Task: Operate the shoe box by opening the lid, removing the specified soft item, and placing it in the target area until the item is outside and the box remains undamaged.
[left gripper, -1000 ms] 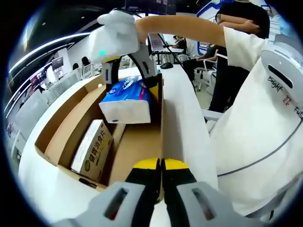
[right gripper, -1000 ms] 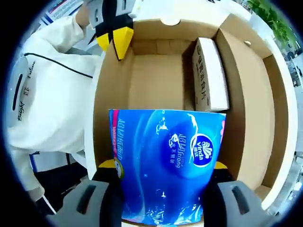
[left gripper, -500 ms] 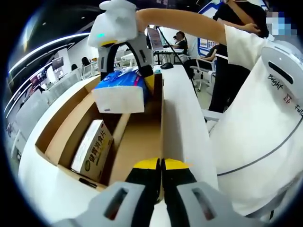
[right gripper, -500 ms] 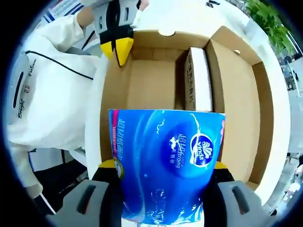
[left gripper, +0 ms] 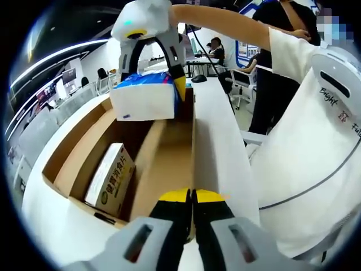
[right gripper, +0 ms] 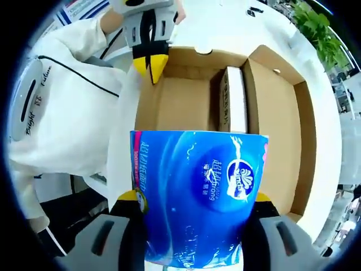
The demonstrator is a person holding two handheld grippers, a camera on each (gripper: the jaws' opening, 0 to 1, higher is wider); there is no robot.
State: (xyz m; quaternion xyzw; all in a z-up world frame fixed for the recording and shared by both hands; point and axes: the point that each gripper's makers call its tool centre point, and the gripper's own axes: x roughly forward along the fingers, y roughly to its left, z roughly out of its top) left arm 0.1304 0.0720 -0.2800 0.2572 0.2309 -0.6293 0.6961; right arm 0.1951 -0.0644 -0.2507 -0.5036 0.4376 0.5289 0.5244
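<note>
Removal step was in hand. The right claw (right gripper: 194, 206) had its yellow-tipped jaws clamped on either side of the soft blue plastic-wrapped tissue pack (right gripper: 198, 192), carried in the air above the open brown cardboard shoe box (right gripper: 285, 152). In the left gripper view that pack (left gripper: 145, 97) hung clear above the box's far end, its white end face toward the camera, the right claw (left gripper: 151, 84) gripping it from above.

The left claw (left gripper: 192, 199) had its jaws pressed together on the near edge of the box wall (left gripper: 193, 141), apparently steadying it; whether it actually pinched the cardboard was hard to tell. In the right gripper view, that claw (right gripper: 150, 65) sat at the box's far left corner.

A white rectangular carton with green print (left gripper: 110, 179) lay inside the box along one side wall. The box sat on a white tabletop (left gripper: 217, 130), near its edge beside the person's white sleeve (left gripper: 316, 141).

Next move, by my judgement: carry the pack sideways past the box rim, lower it onto bare tabletop, then open the jaws. No marked target area could be made out.
</note>
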